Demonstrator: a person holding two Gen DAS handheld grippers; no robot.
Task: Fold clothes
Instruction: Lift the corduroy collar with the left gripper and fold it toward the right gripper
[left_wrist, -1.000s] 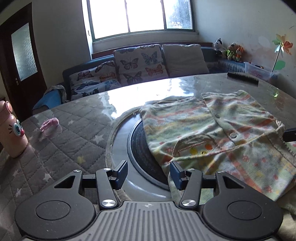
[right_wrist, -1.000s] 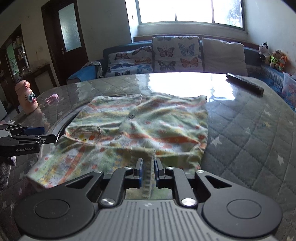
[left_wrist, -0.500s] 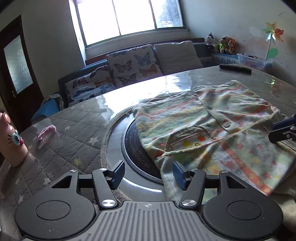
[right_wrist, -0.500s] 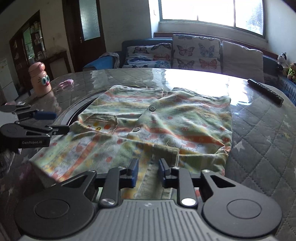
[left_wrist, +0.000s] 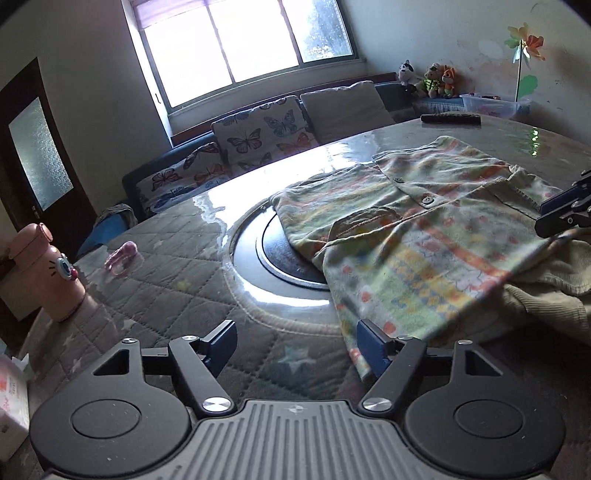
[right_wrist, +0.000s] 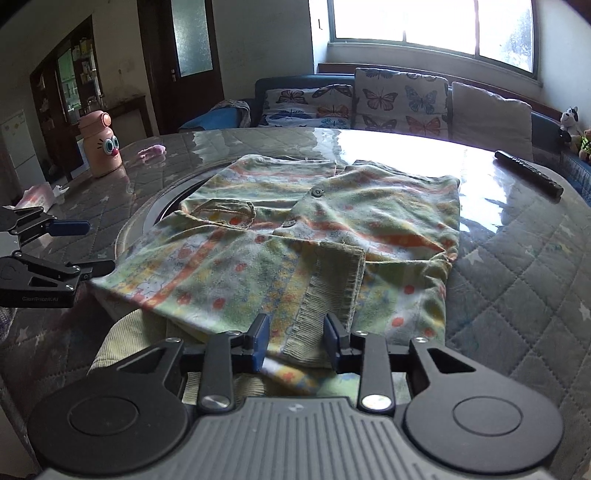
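A child's buttoned top (left_wrist: 424, 221) in green, orange and yellow print lies partly folded over the round inset of the table. In the right wrist view the top (right_wrist: 295, 229) has a sleeve folded across it, and the sleeve's ribbed cuff (right_wrist: 325, 291) lies loose between the jaws of my right gripper (right_wrist: 295, 339). Those jaws are opening and the pads do not press on the cloth. My left gripper (left_wrist: 295, 345) is at the top's near left corner, its jaws opening wide over bare quilted cloth. The hem only brushes past its right finger (left_wrist: 371, 349).
A pink cartoon-eyed bottle (left_wrist: 51, 273) stands at the table's left edge, with a small pink item (left_wrist: 120, 254) near it. A black remote (right_wrist: 528, 173) lies at the far right. A dark round inset (left_wrist: 280, 258) sits under the top. A sofa with butterfly cushions (right_wrist: 399, 99) stands beyond.
The right gripper, earlier shut on the folded sleeve, has opened and let the cuff drop onto the top. The left gripper has opened wider and shifted left, off the garment.
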